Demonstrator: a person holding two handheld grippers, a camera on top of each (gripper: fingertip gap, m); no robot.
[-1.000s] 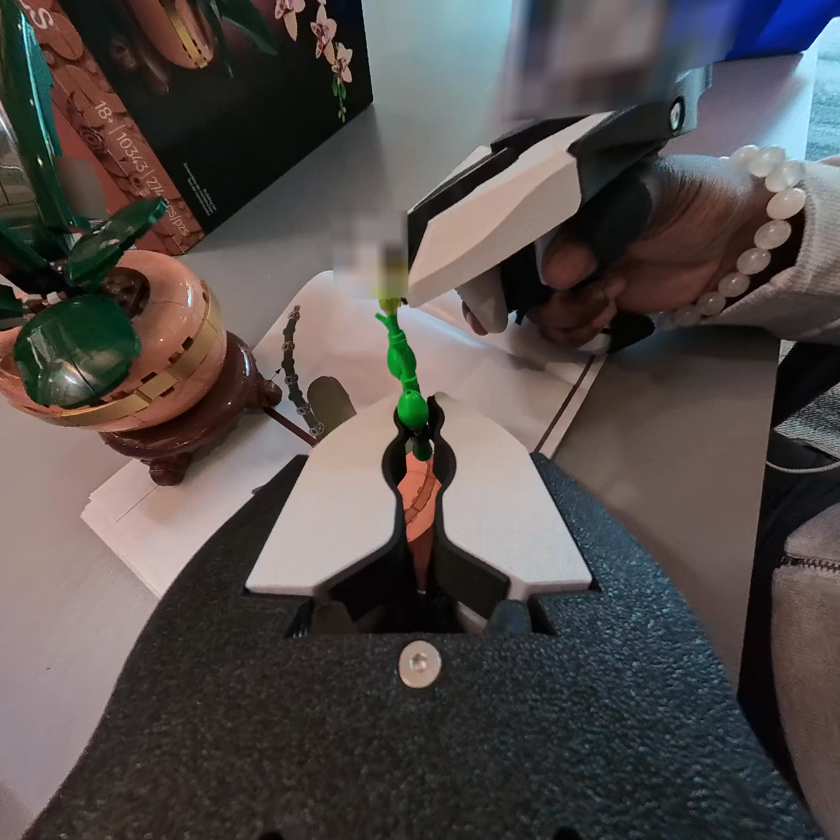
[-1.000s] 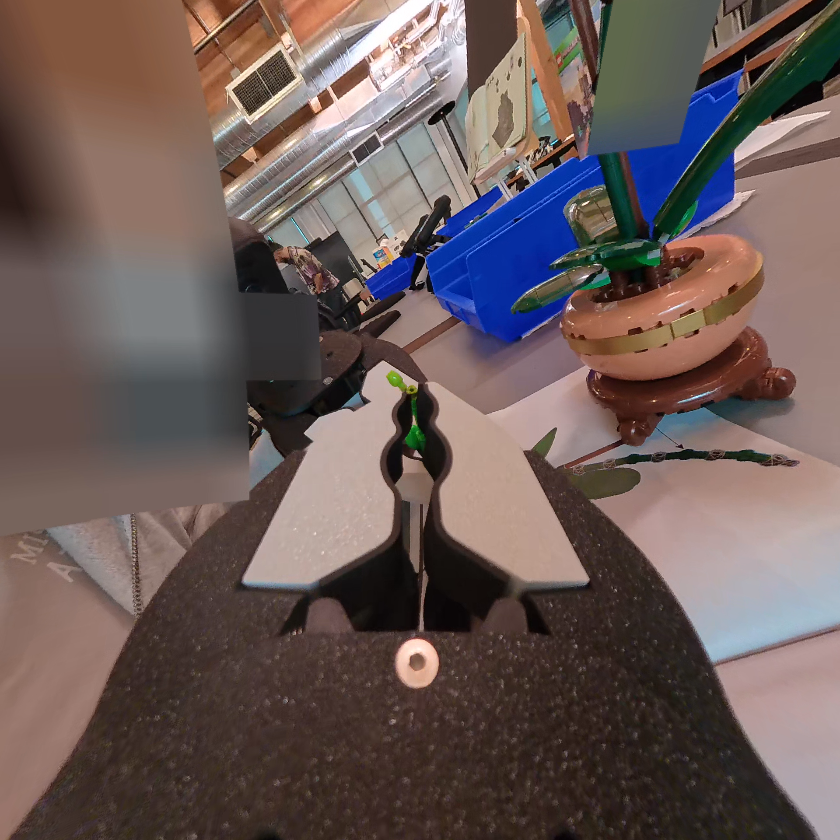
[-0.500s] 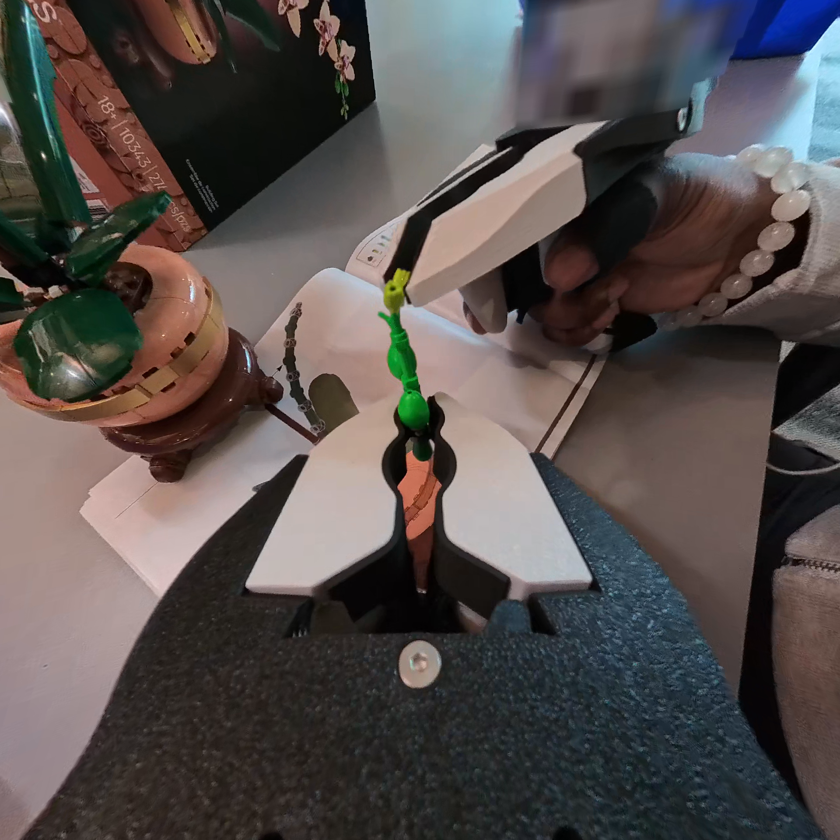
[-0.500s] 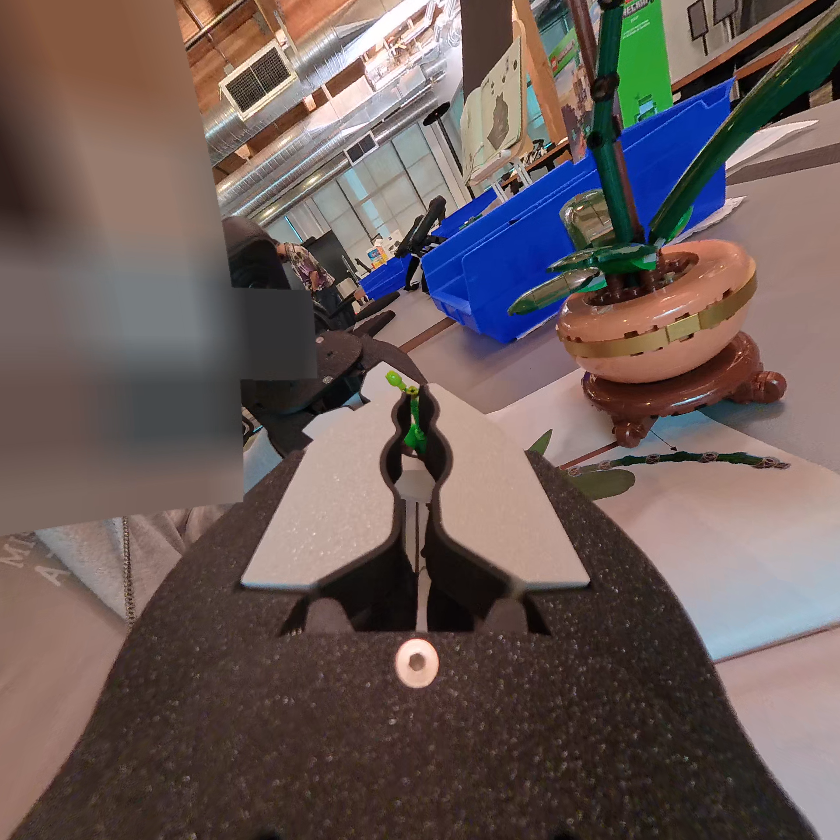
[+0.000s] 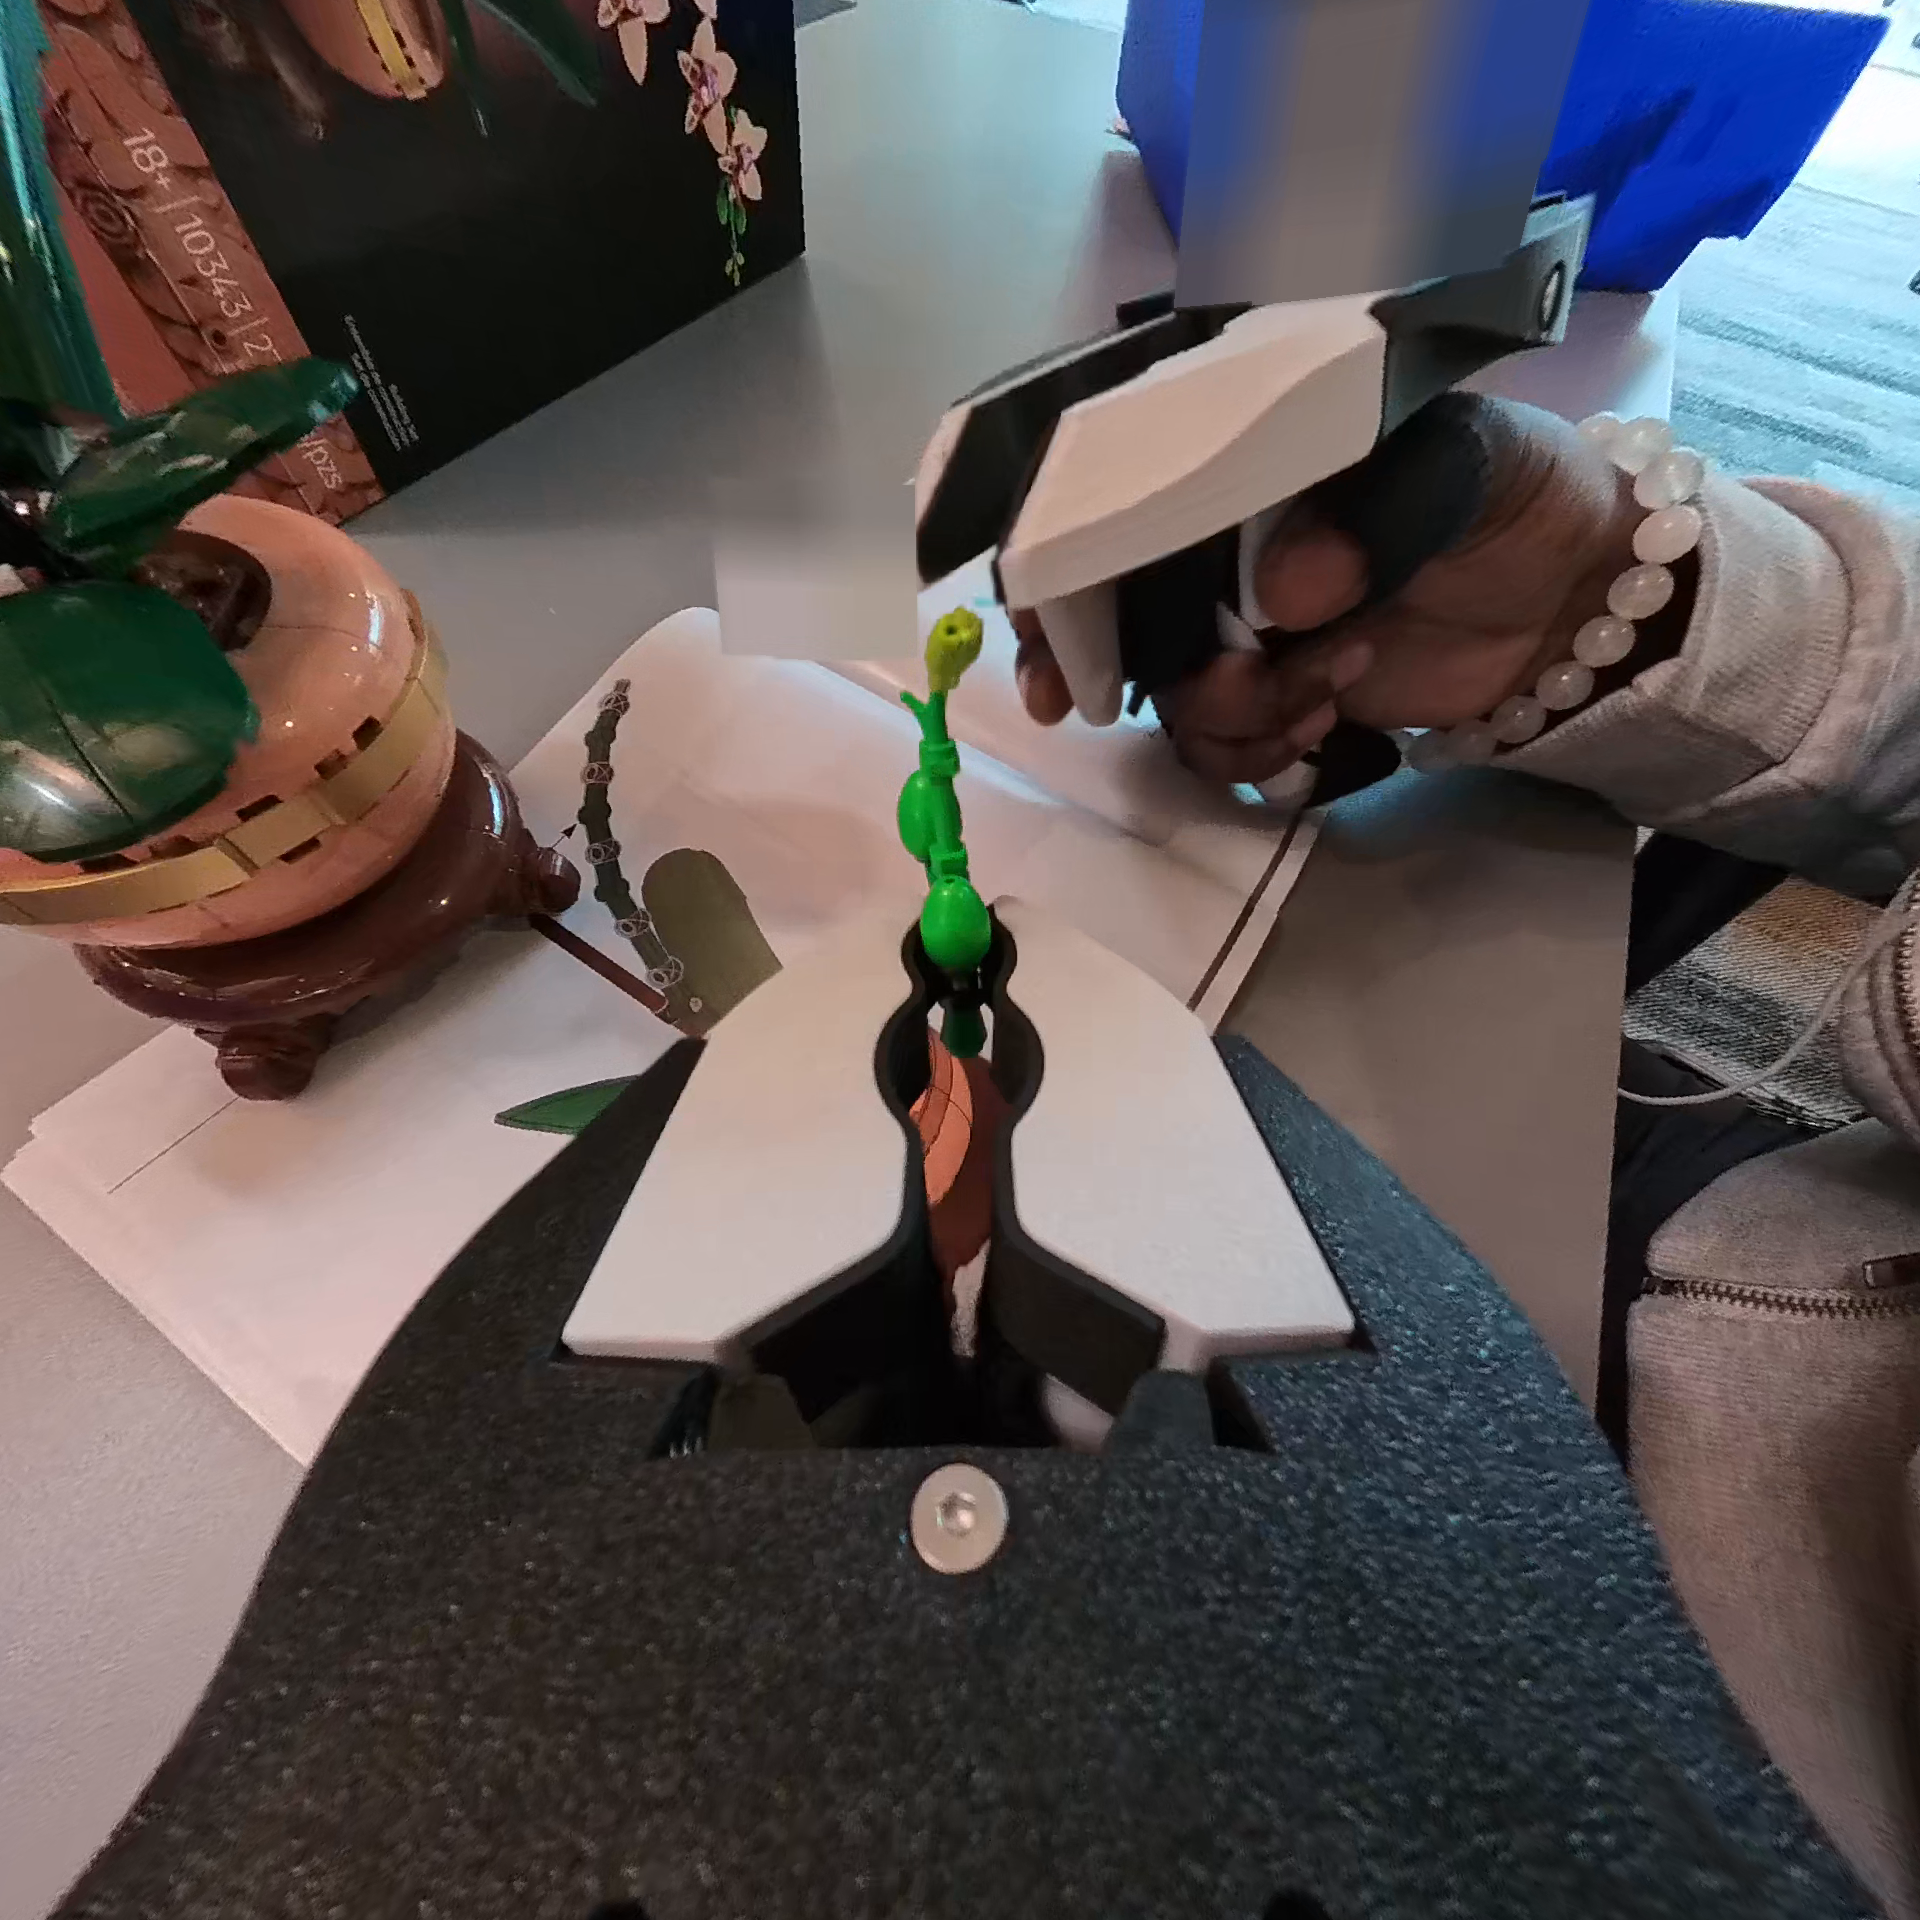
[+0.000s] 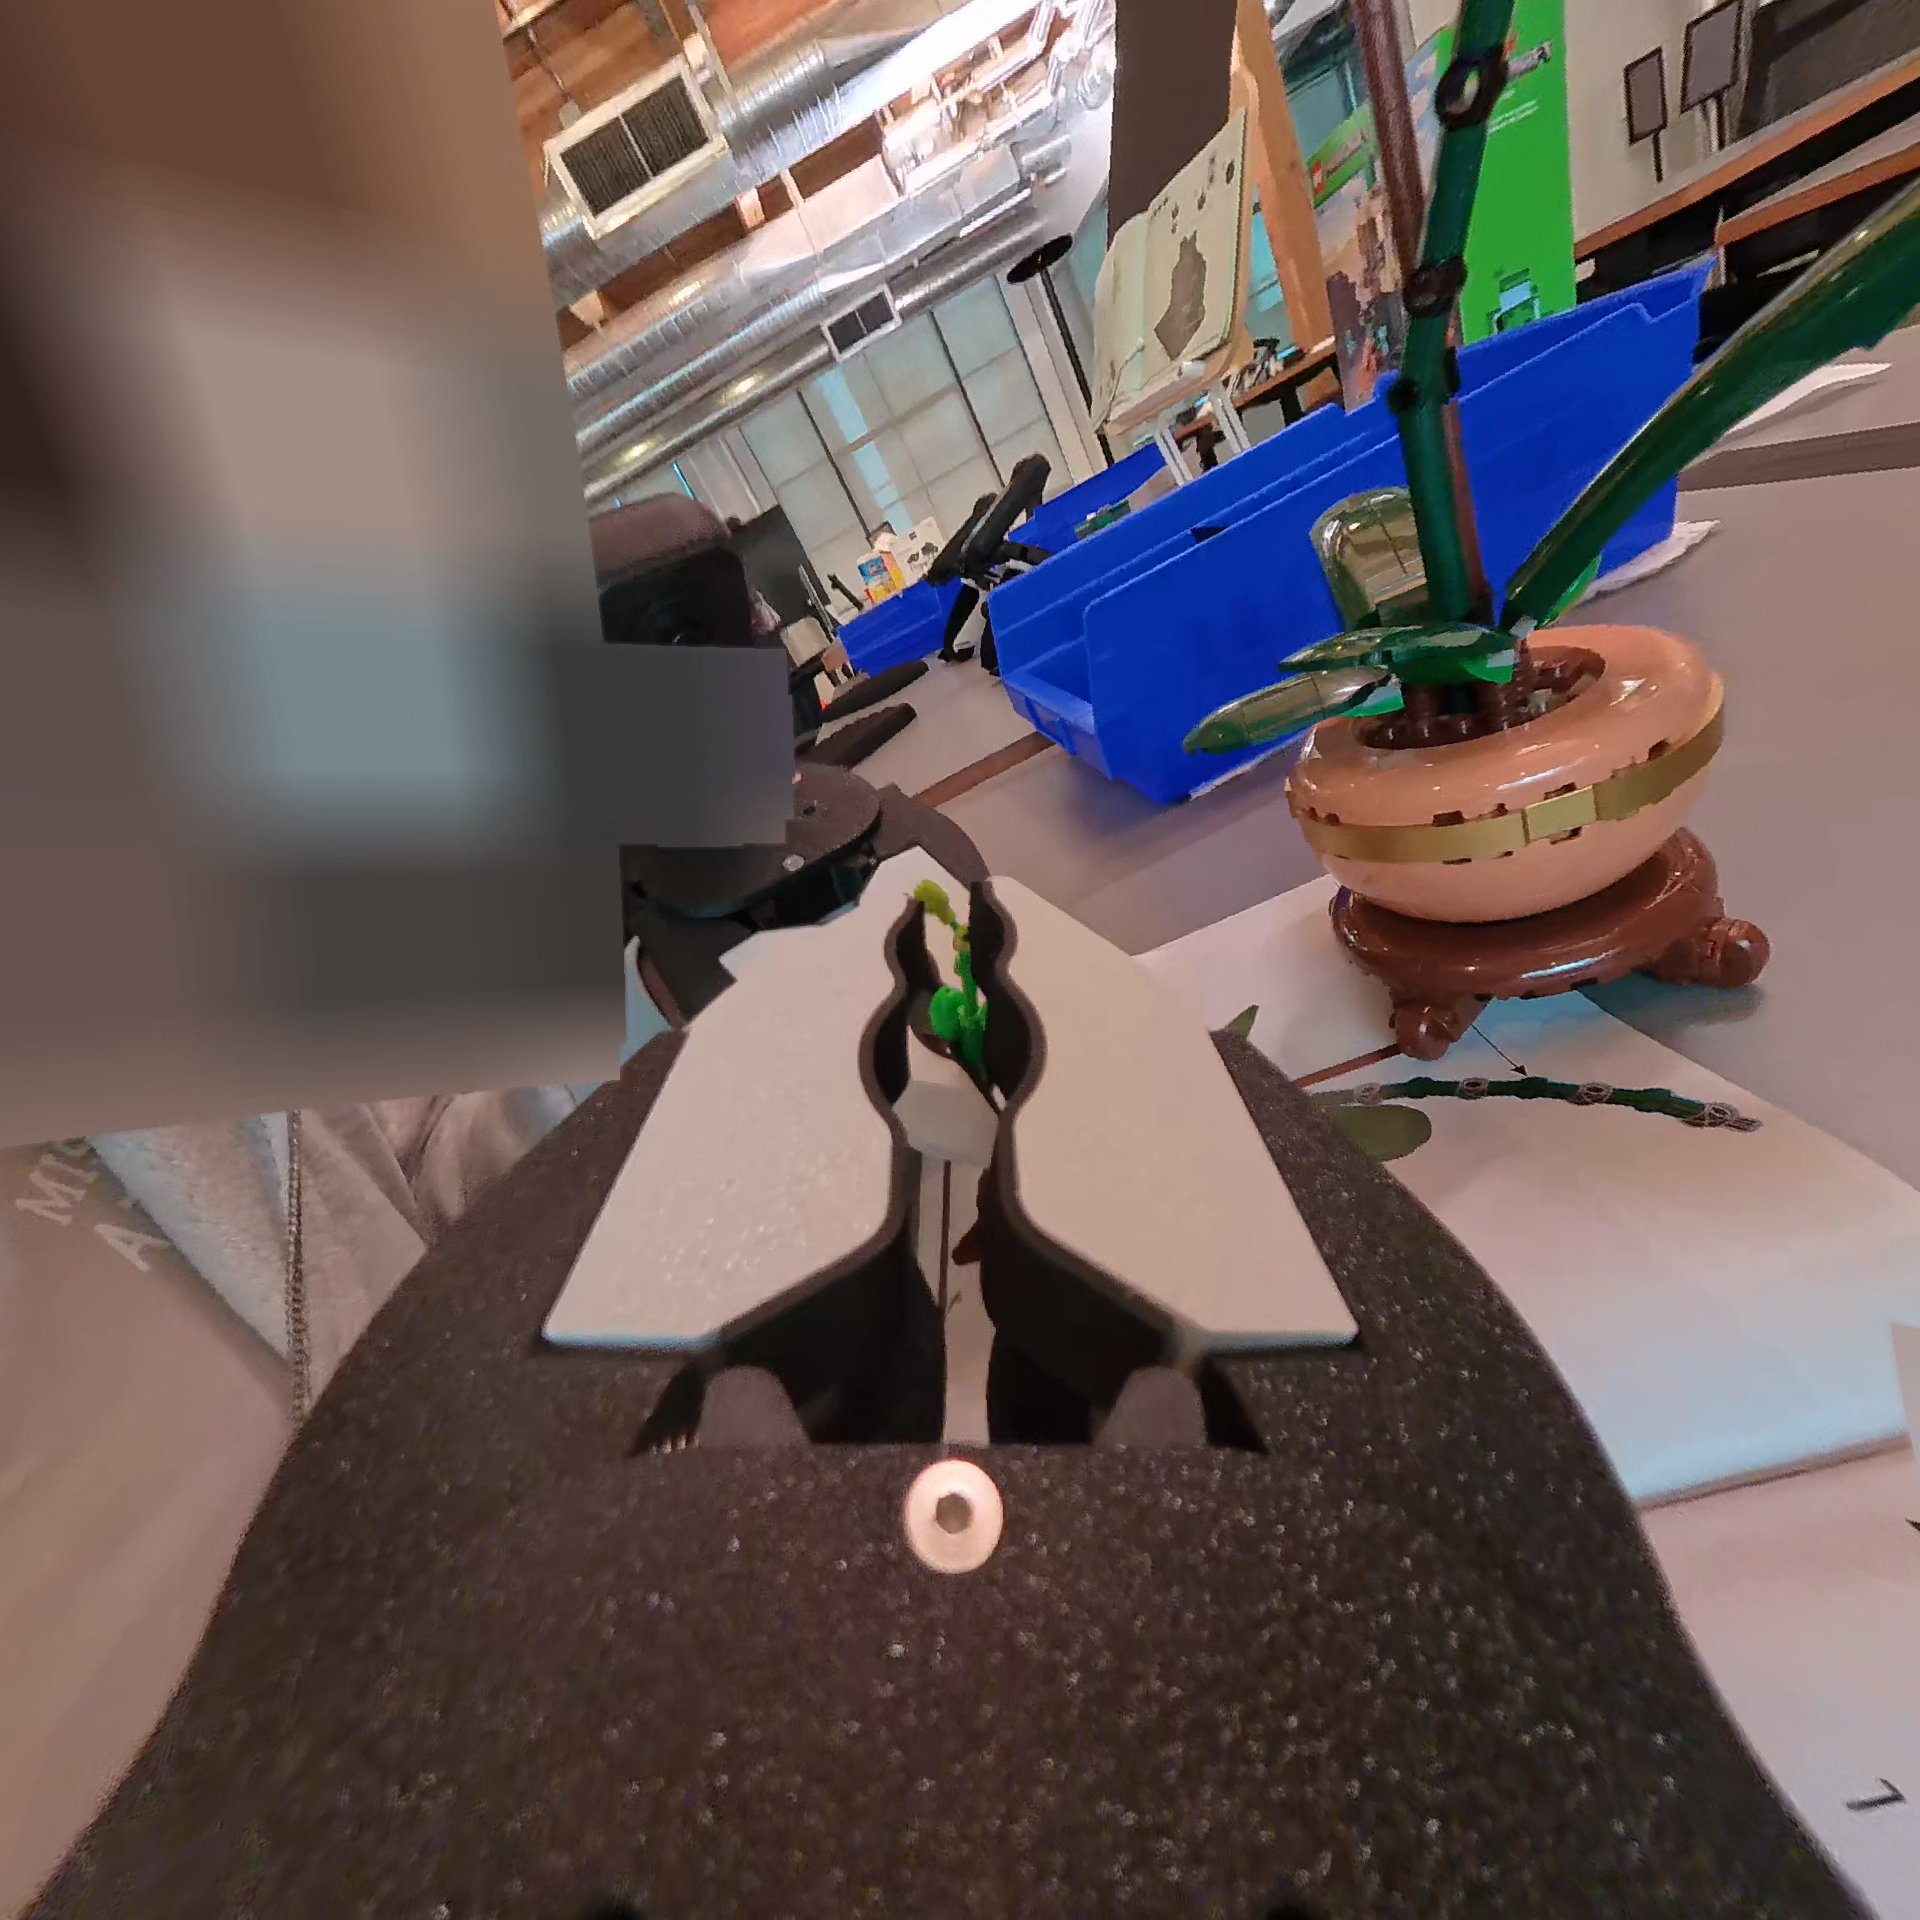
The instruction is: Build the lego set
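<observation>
My left gripper [image 5: 954, 935] is shut on the lower end of a thin green stem with buds [image 5: 935, 810], which stands upright from its fingertips. The stem ends in a pale yellow-green bud [image 5: 956, 639]. My right gripper [image 5: 982, 566], held by a hand [image 5: 1403, 644], hovers just above and right of that bud without touching it. In the right wrist view its fingers [image 6: 1122, 1091] are parted a little and hold nothing. The stem [image 6: 961, 997] shows beyond the right gripper [image 6: 948, 904].
A tan and brown brick flower pot with dark green leaves [image 5: 208, 727] [image 6: 1507, 800] stands on a white instruction sheet [image 5: 416, 1195] [image 6: 1558, 1299]. The dark set box [image 5: 468, 208] is behind it. Blue bins [image 6: 1195, 644] stand farther back. A person's grey sleeve [image 5: 1766, 675] is at the right.
My right gripper was shut on the stem's top bud. It has let go and drawn up and to the right. The left gripper still holds the stem in place.
</observation>
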